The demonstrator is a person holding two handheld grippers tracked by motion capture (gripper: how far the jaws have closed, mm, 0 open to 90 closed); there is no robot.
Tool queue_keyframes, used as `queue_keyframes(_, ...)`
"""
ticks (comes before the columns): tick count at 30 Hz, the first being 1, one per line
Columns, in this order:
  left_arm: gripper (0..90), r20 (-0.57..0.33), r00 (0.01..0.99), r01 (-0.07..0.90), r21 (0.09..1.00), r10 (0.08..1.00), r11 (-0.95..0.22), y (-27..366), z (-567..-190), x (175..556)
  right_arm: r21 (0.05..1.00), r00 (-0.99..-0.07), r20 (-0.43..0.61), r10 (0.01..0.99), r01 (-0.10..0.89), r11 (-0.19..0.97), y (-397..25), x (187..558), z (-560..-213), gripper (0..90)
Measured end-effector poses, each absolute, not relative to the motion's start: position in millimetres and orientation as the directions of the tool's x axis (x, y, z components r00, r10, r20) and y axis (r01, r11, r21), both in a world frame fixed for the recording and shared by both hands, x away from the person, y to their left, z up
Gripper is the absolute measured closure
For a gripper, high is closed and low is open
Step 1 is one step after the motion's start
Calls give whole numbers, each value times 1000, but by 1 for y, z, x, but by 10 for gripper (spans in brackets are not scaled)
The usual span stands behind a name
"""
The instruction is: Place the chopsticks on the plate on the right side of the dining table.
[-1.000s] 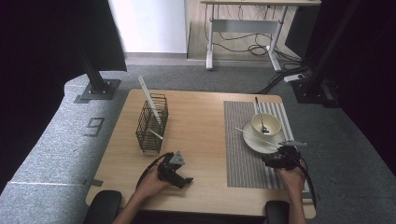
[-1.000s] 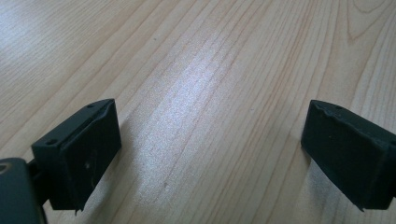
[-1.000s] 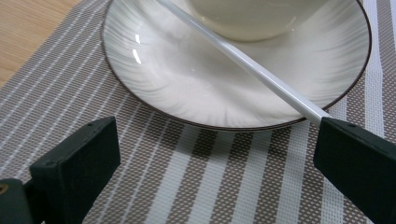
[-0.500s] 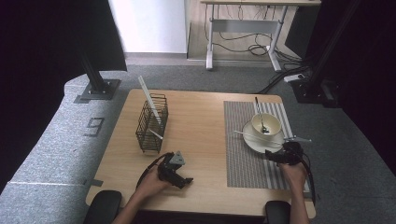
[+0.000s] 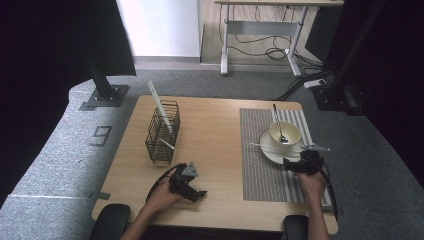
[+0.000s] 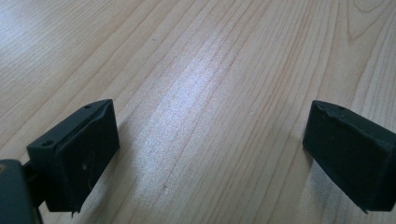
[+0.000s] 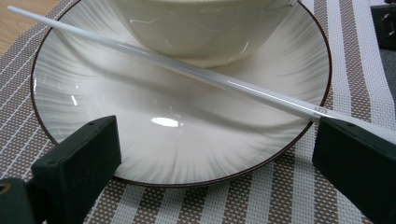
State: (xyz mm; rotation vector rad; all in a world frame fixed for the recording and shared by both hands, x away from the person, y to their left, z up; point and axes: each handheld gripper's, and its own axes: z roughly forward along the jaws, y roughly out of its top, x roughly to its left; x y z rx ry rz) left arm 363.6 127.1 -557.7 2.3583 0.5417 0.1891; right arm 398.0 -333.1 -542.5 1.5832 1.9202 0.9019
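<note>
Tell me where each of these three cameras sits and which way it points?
High view: above the person's side, facing forward and down on the table; both forearms, left gripper, right gripper.
Left gripper view: rides that gripper, looking along open jaws at bare wood.
Right gripper view: rides that gripper, facing plate, bowl, chopstick.
Shared by the high and right gripper views: plate, bowl, chopstick.

Both forearms come in from the near edge of the table. The left hand (image 5: 162, 196) rests low by that edge, left of the middle, holding the left gripper (image 5: 196, 192) with its jaws spread wide, tips down near the wood. The right hand (image 5: 311, 181) reaches further in along the right side; the right gripper (image 5: 291, 164) points away from the person, jaws wide apart.
</note>
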Motion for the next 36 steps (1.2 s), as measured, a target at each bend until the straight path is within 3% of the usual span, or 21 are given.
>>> queue_keyframes(36, 24, -14, 904, 327, 665, 427, -671, 126, -558, 364, 754, -214, 8, 977, 643, 135, -340, 409, -553, 14)
